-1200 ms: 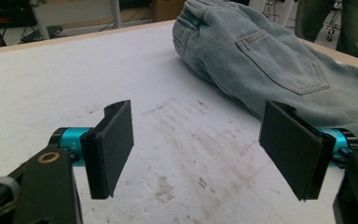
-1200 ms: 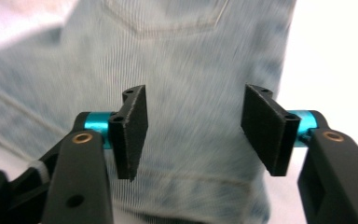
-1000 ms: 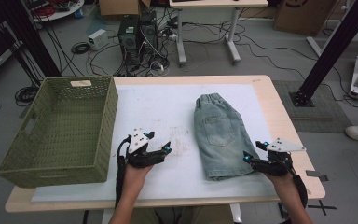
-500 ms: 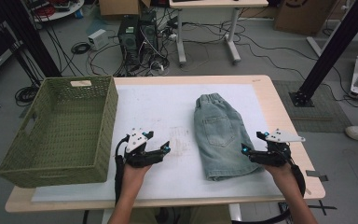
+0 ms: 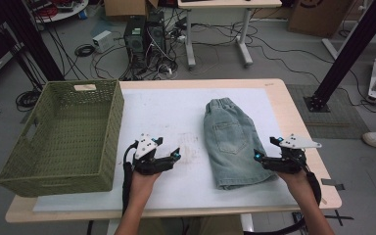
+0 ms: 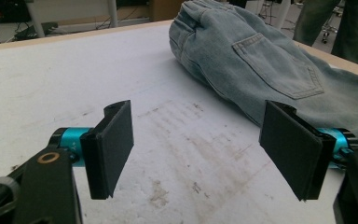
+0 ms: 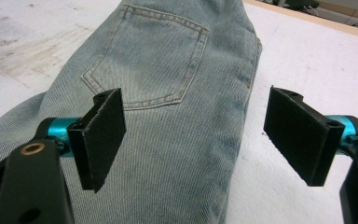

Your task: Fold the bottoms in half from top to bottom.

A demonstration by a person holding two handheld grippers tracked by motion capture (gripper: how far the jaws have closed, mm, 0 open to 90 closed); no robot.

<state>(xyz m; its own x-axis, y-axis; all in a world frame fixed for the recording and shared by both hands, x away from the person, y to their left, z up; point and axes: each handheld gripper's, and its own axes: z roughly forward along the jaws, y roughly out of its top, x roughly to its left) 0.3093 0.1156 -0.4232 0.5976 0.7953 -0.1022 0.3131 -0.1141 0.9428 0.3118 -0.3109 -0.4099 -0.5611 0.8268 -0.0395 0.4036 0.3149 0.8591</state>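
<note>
Denim shorts (image 7: 177, 116) hem cut off, btm edge.

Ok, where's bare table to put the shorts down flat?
The white mat is bare between the green basket and the denim shorts, beyond the left tongs. Bare strip along the near edge too. It is tight on the right, where the right tongs sit at the shorts' edge.

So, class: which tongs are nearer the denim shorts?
Right. The right tongs hover at the denim shorts right edge, jaws open; the left tongs sit apart on the white mat to their left.
</note>
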